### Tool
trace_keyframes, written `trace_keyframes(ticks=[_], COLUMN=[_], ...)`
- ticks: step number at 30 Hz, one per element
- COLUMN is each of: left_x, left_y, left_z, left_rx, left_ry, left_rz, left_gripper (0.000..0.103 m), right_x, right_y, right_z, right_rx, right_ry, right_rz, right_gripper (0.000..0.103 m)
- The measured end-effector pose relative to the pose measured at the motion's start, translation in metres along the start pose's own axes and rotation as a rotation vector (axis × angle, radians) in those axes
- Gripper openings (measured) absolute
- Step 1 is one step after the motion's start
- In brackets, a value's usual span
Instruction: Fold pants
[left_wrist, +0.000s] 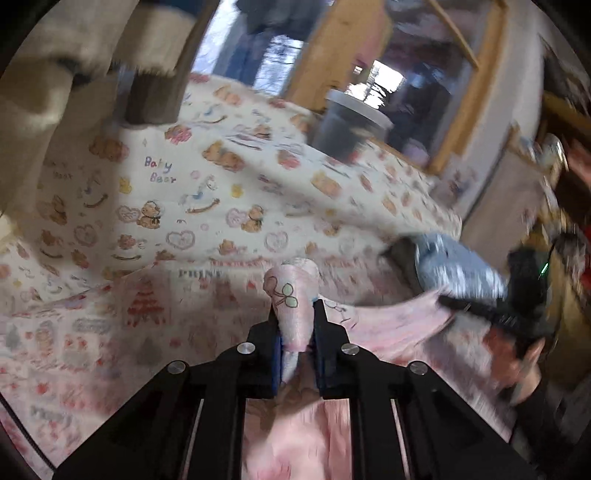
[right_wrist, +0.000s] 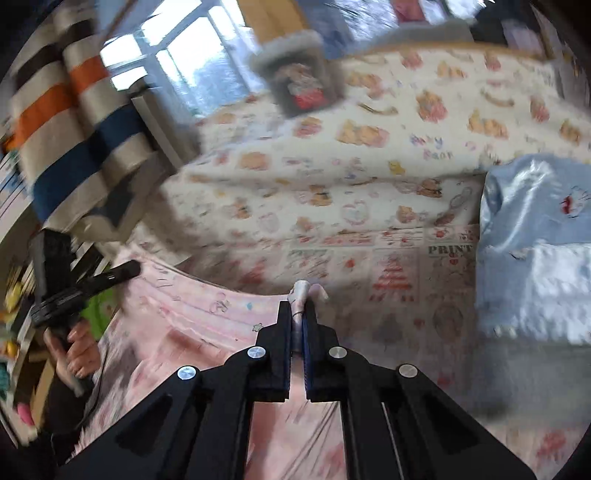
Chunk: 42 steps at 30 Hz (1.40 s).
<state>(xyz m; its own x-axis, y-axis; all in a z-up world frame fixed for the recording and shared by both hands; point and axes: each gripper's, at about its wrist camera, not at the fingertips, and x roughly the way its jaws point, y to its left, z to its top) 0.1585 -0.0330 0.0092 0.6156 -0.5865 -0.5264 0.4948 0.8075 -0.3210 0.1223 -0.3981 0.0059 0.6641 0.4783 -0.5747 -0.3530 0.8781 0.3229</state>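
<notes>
I am holding one pair of pink pants (left_wrist: 295, 317) with two grippers, both tilted down toward the bed (left_wrist: 207, 184). My left gripper (left_wrist: 297, 328) is pinching a bunched fold of the pink cloth; its two fingers (left_wrist: 275, 354) are standing narrow, the wad sticking out past the tips. My right gripper (right_wrist: 298, 325) is gripping a thinner fold of the same pants, its two fingers (right_wrist: 282, 350) nearly touching with the cloth pressed between them. The rest of the pants is hanging and stretching between the two grips, just above the near part of the bed. In the left view I am seeing the right gripper off to the right with the cloth running to it; in the right view the left gripper and the one hand (right_wrist: 79, 350) carrying it are showing at the left edge. The bed is wearing one bear-print sheet. One folded pale blue garment (right_wrist: 535, 243) is lying on the right side of the bed. One clear box (right_wrist: 299, 81) with a pale lid is sitting at the far edge. Both views are blurring.
</notes>
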Motion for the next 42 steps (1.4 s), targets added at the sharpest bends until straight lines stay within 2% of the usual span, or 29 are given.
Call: trace_keyframes(ticks=[4,7,13,17,20,21,22,25,28,30,32,34,35,37,39,40,41,42], left_x=[-0.035,-0.049,-0.050,-0.044,-0.054,-0.060,-0.066,-0.085,-0.100,-0.103,-0.098,-0.083,-0.073,-0.055,-0.038,-0.031,-0.026,-0.023], left_y=[-0.019,-0.026,-0.026,-0.026,-0.029,-0.030,-0.030,-0.031,-0.035,-0.039,-0.046,-0.050,-0.051,-0.051,-0.052,-0.052,-0.051,-0.050], left_z=[-0.028,-0.048,-0.093,-0.111,-0.116,-0.117,-0.119,-0.121,-0.119,-0.110,-0.099,-0.088,-0.083,-0.076,-0.071,-0.070,-0.070,-0.071], left_rx=[0.040,0.039,0.046,0.069,0.086,0.092,0.094,0.096,0.097,0.108,0.129,0.135,0.121,0.103,0.104,0.096,0.082,0.064], left_ry=[-0.028,0.002,0.107,0.151,0.136,0.126,0.115,0.079,0.038,0.002,-0.023,-0.005,0.011,0.029,0.050,0.069,0.097,0.127], left_rz=[-0.054,-0.045,0.000,0.041,0.059,0.067,0.072,0.085,0.094,0.095,0.124,0.145,0.154,0.127,0.165,0.177,0.158,0.124], left_gripper=[0.013,0.014,0.017,0.021,0.027,0.033,0.041,0.049,0.054,0.058,0.061,0.066,0.066,0.066,0.064,0.056,0.049,0.038], right_x=[-0.045,-0.062,-0.057,-0.040,-0.040,-0.042,-0.047,-0.063,-0.081,-0.092,-0.094,-0.089,-0.082,-0.069,-0.049,-0.041,-0.031,-0.027], right_y=[0.027,0.040,0.044,0.035,0.033,0.032,0.031,0.027,0.025,0.025,0.027,0.032,0.034,0.036,0.037,0.037,0.038,0.040], right_z=[-0.026,-0.051,-0.095,-0.107,-0.111,-0.111,-0.112,-0.112,-0.108,-0.102,-0.093,-0.082,-0.076,-0.070,-0.064,-0.063,-0.063,-0.065], right_rx=[-0.083,-0.110,-0.147,-0.119,-0.121,-0.120,-0.119,-0.108,-0.098,-0.084,-0.067,-0.045,-0.028,0.001,0.027,0.045,0.058,0.057], right_ry=[-0.051,-0.048,0.019,0.063,0.071,0.065,0.058,0.025,-0.030,-0.067,-0.094,-0.096,-0.089,-0.076,-0.037,-0.018,0.011,0.034], right_rz=[0.007,-0.002,-0.048,-0.072,-0.092,-0.099,-0.107,-0.139,-0.165,-0.153,-0.135,-0.102,-0.093,-0.110,-0.112,-0.107,-0.094,-0.079], right_gripper=[0.005,0.005,0.005,0.005,0.009,0.010,0.014,0.027,0.029,0.029,0.029,0.029,0.029,0.029,0.029,0.024,0.018,0.018])
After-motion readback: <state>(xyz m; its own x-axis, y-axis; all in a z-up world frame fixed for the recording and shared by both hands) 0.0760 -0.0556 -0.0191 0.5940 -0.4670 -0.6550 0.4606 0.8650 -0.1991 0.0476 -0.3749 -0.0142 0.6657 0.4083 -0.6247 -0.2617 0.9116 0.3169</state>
